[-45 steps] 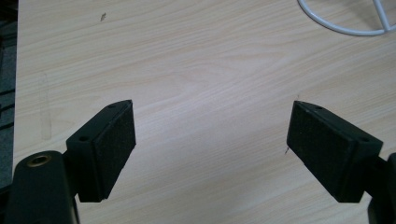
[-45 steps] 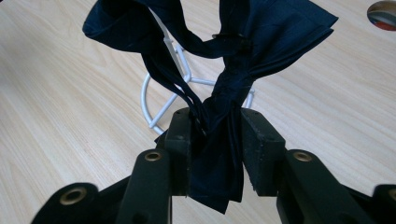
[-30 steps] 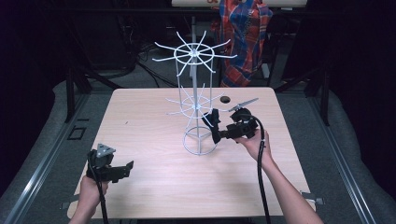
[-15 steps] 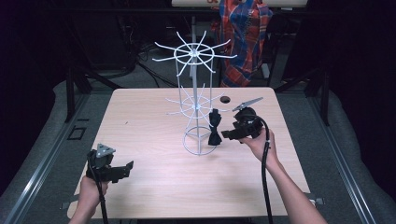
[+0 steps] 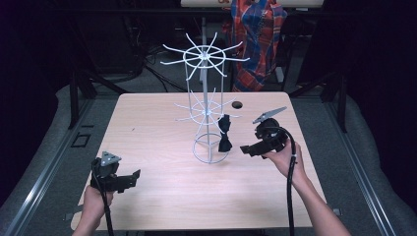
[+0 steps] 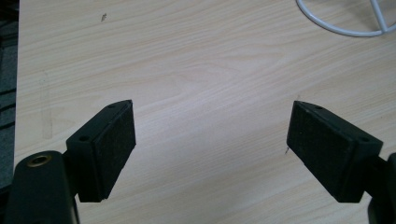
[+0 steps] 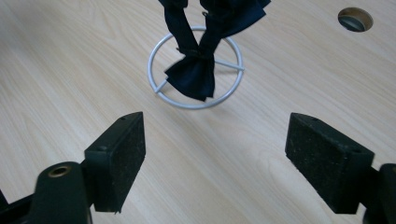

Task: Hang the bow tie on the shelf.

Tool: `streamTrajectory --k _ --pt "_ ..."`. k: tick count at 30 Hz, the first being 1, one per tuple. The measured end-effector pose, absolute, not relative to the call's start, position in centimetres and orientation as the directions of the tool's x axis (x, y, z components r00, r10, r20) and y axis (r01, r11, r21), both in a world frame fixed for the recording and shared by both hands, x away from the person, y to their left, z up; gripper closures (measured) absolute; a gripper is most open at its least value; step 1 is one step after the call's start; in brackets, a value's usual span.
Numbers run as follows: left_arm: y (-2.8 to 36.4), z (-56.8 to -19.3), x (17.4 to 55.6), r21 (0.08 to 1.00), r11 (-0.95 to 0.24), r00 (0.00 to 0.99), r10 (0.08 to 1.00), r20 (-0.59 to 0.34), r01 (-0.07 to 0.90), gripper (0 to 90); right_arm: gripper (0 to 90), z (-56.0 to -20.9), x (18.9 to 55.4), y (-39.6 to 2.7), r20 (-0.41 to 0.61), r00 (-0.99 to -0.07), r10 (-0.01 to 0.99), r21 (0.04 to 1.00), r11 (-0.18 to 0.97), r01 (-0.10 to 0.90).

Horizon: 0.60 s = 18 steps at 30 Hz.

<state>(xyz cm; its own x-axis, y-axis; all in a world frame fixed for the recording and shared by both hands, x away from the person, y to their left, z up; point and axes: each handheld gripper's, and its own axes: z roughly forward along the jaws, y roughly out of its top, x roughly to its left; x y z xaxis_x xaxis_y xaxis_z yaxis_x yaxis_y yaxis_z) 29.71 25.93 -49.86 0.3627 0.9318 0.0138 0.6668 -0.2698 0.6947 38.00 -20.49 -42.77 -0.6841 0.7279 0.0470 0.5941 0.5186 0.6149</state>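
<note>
One bow tie [image 5: 225, 133] hangs beside right tool [image 5: 246, 149].

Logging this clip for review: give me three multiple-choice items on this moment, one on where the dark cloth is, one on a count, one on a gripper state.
1. Where is the dark cloth?
A. flat on the table
B. hanging on the white wire rack
C. between the right fingers

2. How many round holes show in the table top?
A. one
B. two
C. three

3. What state is the right gripper in?
A. shut on the cloth
B. shut, empty
C. open, empty

Answers: 1 B, it dangles from a lower prong over the rack's base ring. 2 A, a single hole behind the rack. 3 C, the right gripper view shows bare table between the fingers.
</note>
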Motion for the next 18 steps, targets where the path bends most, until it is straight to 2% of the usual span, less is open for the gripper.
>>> streamTrajectory --k 18 --pt "25.9 -49.8 29.7 0.698 -0.271 0.367 0.93 0.013 0.663 15.9 15.5 -45.8 35.5 -22.8 0.045 -0.668 0.742 0.527 0.551 0.648"
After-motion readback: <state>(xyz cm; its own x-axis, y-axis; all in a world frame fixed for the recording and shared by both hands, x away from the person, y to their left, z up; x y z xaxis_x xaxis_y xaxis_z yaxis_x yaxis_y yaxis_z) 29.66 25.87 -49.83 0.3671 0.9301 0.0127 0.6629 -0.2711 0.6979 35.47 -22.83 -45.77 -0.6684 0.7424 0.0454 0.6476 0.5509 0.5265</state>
